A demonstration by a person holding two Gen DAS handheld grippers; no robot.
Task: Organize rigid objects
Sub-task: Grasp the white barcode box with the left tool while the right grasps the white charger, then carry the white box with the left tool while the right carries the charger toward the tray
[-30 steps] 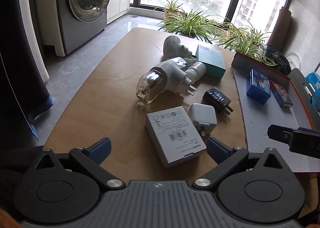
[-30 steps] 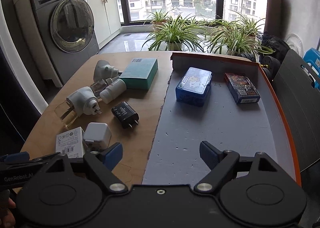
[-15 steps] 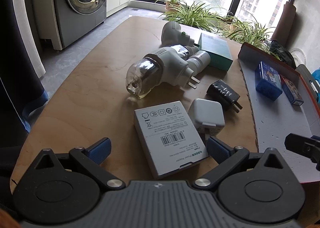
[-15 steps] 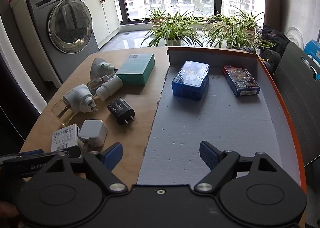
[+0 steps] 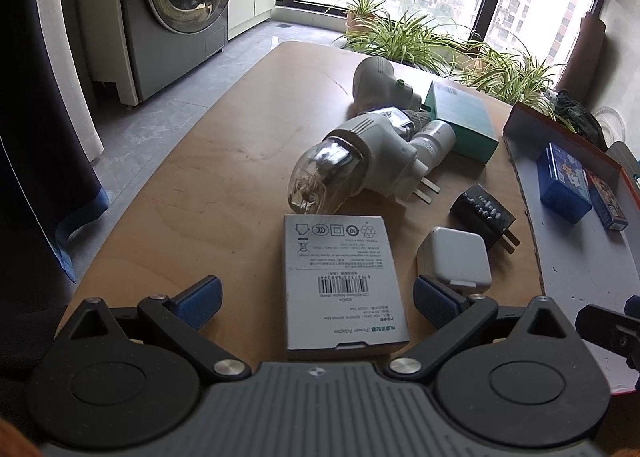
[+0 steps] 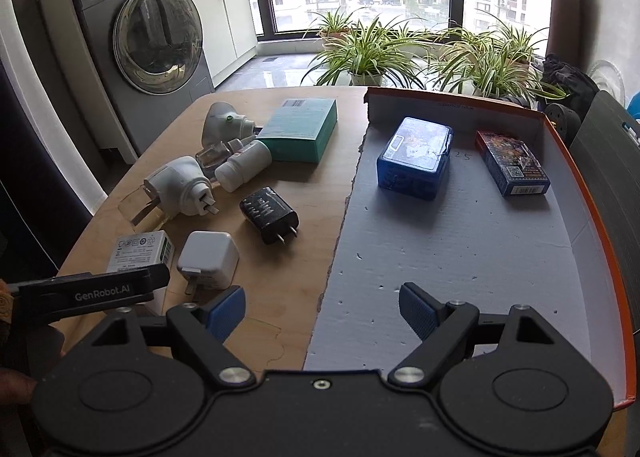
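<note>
My left gripper [image 5: 316, 295] is spread wide, its blue pads either side of the white power adapter box [image 5: 342, 283], which lies flat on the desk [image 5: 224, 161] between them, untouched as far as I can tell. Just right of that box sits the white cube charger [image 5: 456, 257], close to my right-hand pad. Beyond it lies the black plug adapter [image 5: 482, 213], prongs pointing right. Farther up I see the white plug-in vaporizer with its clear bottle [image 5: 352, 165], then a white bottle [image 5: 434, 141] and a teal box [image 5: 460, 121].

My right gripper [image 6: 322, 309] is likewise released and holds nothing, hovering over the near edge of the grey-lined tray [image 6: 440, 257] with the orange rim. At the tray's far end rest a blue box [image 6: 416, 153] and, apart to its right, a dark card box [image 6: 512, 163].
</note>
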